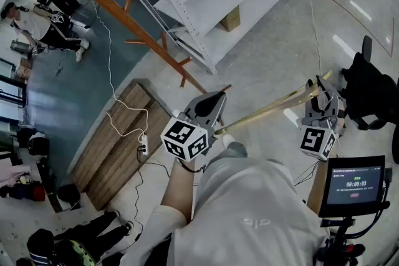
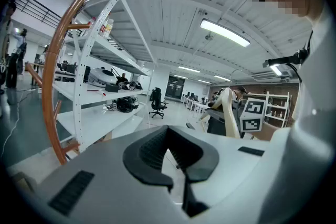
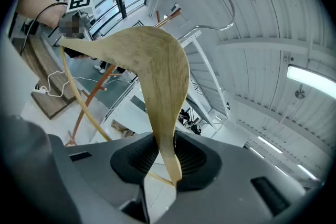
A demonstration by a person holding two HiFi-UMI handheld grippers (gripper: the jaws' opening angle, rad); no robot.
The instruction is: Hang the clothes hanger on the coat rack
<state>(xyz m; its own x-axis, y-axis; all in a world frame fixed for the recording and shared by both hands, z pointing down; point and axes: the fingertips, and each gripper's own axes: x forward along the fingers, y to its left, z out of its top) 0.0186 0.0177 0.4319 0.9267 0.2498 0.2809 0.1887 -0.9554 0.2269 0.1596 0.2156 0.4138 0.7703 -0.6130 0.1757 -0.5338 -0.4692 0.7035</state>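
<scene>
Holding: my right gripper (image 1: 322, 98) is clamped on one end of the clothes hanger (image 1: 267, 109). In the right gripper view I watch both jaws pinch the flat wooden arm.
Hanger: it's up off the floor, and the wood runs from the right gripper across toward my left gripper (image 1: 208, 106). The far tip comes in close beside that gripper's marker cube, though I can't tell if they touch.
Hook: the metal hook (image 3: 220, 7) curls above and beyond the right jaws, catching on nothing.
Left gripper: the jaws are pressed together with nothing between them.
Coat rack: the brown wooden coat rack (image 1: 111, 6) with its short pegs slants ahead of the left gripper and off to its left, well apart from both grippers. The hanger isn't on it yet.
Shelving: the white shelving (image 1: 206, 6) stands beyond the left gripper, just behind the rack.
Right side: a dark office chair (image 1: 369, 91) sits just outside the right gripper.
Below left gripper: a wooden board (image 1: 115, 140) lies on the floor with a white cable (image 1: 111, 71) trailing over it.
</scene>
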